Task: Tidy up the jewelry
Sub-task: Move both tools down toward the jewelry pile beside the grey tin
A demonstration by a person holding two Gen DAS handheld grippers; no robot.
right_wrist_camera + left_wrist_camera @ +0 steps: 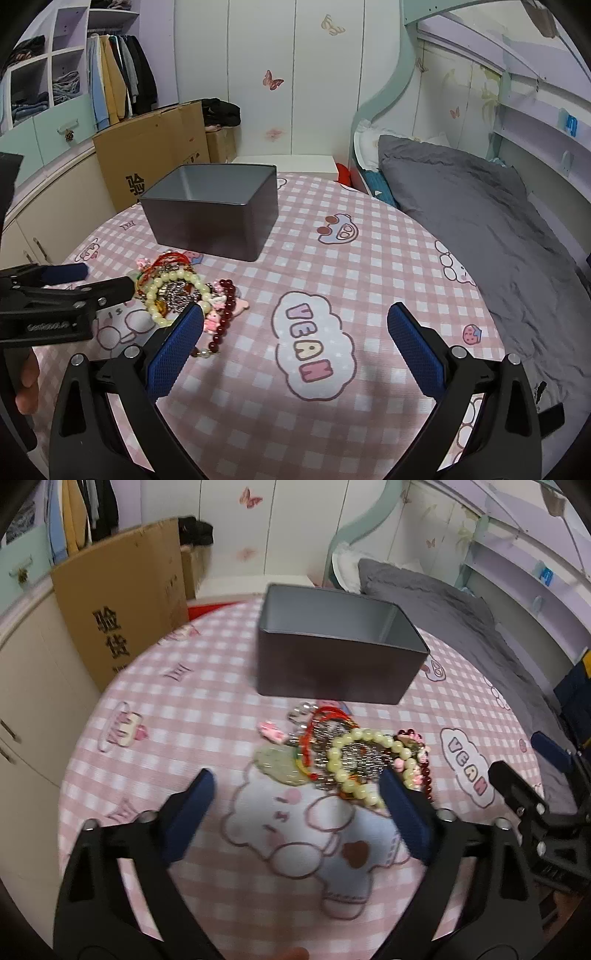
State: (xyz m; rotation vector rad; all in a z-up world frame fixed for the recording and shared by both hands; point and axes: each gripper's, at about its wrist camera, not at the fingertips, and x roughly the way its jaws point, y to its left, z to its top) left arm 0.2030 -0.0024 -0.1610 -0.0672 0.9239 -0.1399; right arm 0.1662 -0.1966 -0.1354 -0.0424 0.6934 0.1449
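pink gingham tabletop [184, 709]: both tools spread, empty; close your left tool [295, 794] on the pale bead bracelet [354, 764] just ahead, right tool [295, 328] clear.

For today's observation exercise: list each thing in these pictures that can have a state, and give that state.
Left gripper: open, empty.
Right gripper: open, empty.
Grey box: lidless, upright, no jewelry visible inside.
Jewelry pile: tangled on the cloth, outside the box.
Pale bead bracelet: on top of the pile.
Dark red bead bracelet: at the pile's edge.
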